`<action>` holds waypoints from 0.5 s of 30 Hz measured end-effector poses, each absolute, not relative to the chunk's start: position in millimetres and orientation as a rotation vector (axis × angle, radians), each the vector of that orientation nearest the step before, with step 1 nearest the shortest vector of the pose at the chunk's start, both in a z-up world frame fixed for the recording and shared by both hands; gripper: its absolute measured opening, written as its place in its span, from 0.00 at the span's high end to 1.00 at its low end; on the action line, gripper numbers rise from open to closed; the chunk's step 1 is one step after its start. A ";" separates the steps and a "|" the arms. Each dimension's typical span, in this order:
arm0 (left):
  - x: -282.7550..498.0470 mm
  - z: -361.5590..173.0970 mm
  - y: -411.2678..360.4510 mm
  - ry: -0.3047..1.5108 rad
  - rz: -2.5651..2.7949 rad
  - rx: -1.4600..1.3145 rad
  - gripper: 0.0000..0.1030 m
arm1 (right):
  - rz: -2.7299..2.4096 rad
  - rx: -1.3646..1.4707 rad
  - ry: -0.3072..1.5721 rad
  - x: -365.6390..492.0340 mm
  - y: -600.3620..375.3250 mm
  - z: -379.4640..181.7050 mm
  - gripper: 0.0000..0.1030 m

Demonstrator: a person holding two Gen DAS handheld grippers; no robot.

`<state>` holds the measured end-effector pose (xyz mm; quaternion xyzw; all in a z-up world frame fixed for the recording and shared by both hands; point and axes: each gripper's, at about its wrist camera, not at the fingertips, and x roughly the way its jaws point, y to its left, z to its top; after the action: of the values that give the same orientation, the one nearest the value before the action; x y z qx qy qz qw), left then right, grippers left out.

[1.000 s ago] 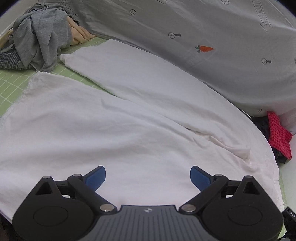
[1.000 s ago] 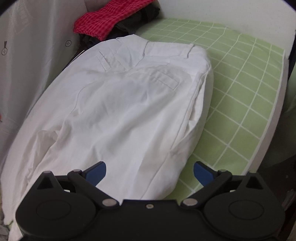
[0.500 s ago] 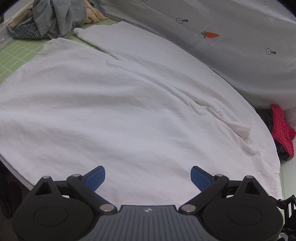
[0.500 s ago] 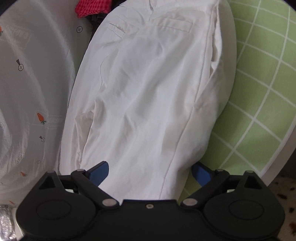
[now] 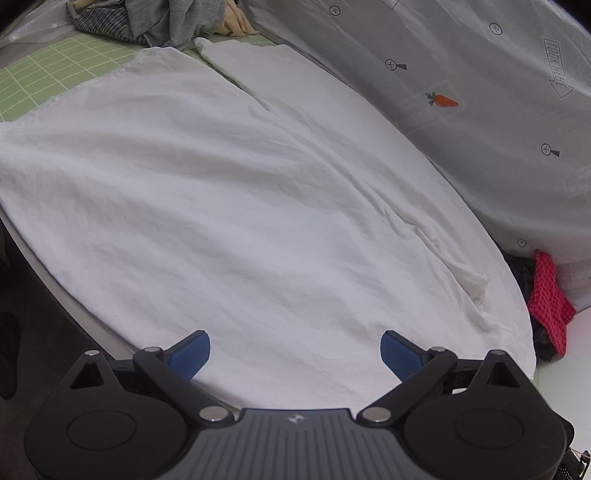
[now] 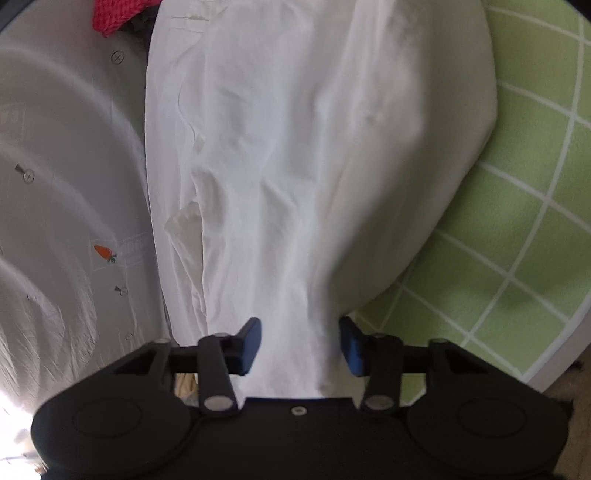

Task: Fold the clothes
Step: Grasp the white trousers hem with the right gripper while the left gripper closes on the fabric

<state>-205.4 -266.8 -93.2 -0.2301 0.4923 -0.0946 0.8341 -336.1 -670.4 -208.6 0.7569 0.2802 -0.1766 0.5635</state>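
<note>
White trousers (image 5: 236, 206) lie spread across the green grid mat (image 5: 44, 74), both legs running toward the far left. My left gripper (image 5: 295, 350) hovers open over the near edge of one leg, with nothing between its fingers. In the right wrist view the trousers (image 6: 280, 147) stretch away toward the waistband and pockets at the top. My right gripper (image 6: 300, 343) is low over the cloth and its jaws are closing. A ridge of white fabric stands between the blue pads (image 6: 252, 341), and I see no firm pinch on it.
A grey printed sheet (image 5: 480, 110) rises along the far side. A pile of grey and striped clothes (image 5: 155, 18) sits at the far left. A red checked garment (image 5: 550, 295) lies on dark clothes beside the waistband. The table edge (image 6: 554, 354) drops off at the right.
The right gripper has rolled and sunk toward the trousers, and its jaws have narrowed from wide to partway around the cloth. The left gripper slid toward the table's near edge, still open.
</note>
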 end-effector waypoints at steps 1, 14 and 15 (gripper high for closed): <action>-205.9 -92.4 -267.3 1.041 -0.197 -0.487 0.05 | -0.415 1.821 0.632 -334.7 -671.4 -208.6 0.82; -212.5 -106.3 -257.8 1.066 -0.179 -0.683 0.05 | -0.390 1.907 0.506 -306.1 -679.0 -189.1 0.93; -212.7 -109.3 -256.6 1.071 -0.175 -0.713 0.05 | -0.387 1.911 0.506 -306.0 -679.3 -188.9 0.93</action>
<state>-212.7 -256.6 -109.3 -0.3320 0.4988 -0.0813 0.7965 -306.0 -679.3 -188.9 0.8020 0.2125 -0.1625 0.5340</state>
